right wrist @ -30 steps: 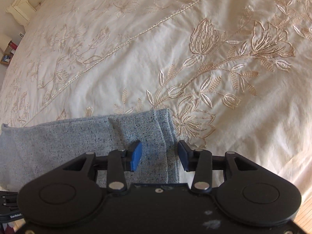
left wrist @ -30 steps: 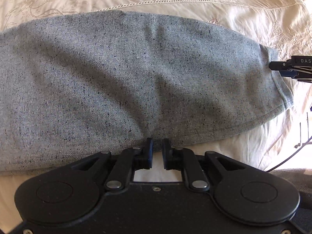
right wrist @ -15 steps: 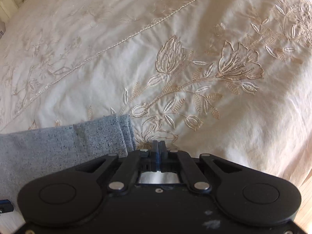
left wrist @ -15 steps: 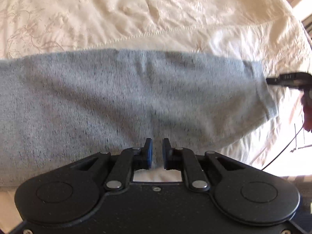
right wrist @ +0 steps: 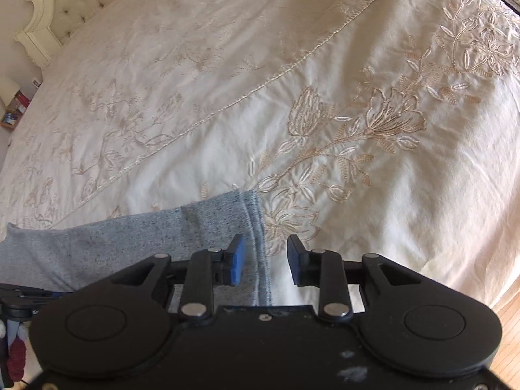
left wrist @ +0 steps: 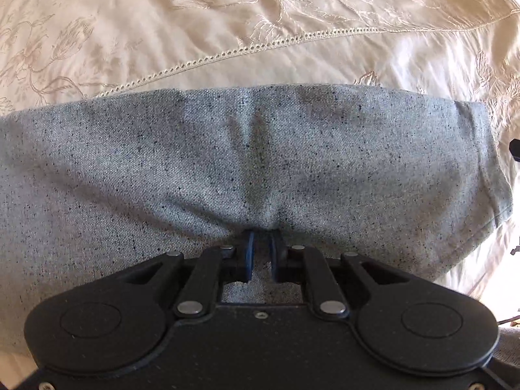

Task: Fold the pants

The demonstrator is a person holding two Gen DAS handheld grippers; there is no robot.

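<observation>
Grey speckled pants [left wrist: 227,162] lie folded in a long band across a cream embroidered bedspread [left wrist: 227,26]. My left gripper [left wrist: 261,237] is shut on a pinch of this cloth at its near edge, and creases fan out from the fingertips. In the right wrist view the pants [right wrist: 130,237] end in a stitched hem [right wrist: 256,214]. My right gripper [right wrist: 265,247] hovers over that hem with its jaws opening; the hem edge runs under the gap and the pads do not press it. The left gripper [right wrist: 22,295] shows at the lower left there.
The bedspread [right wrist: 292,81] stretches far and right of the pants. A tufted cream headboard [right wrist: 65,0] stands at the far left, with a small shelf [right wrist: 13,110] beside it. Wooden floor [right wrist: 510,318] shows past the bed's right edge.
The right gripper was open, shut beside the hem half a second ago, and is open again over the hem, a little higher. The left gripper has shifted with the cloth still pinched.
</observation>
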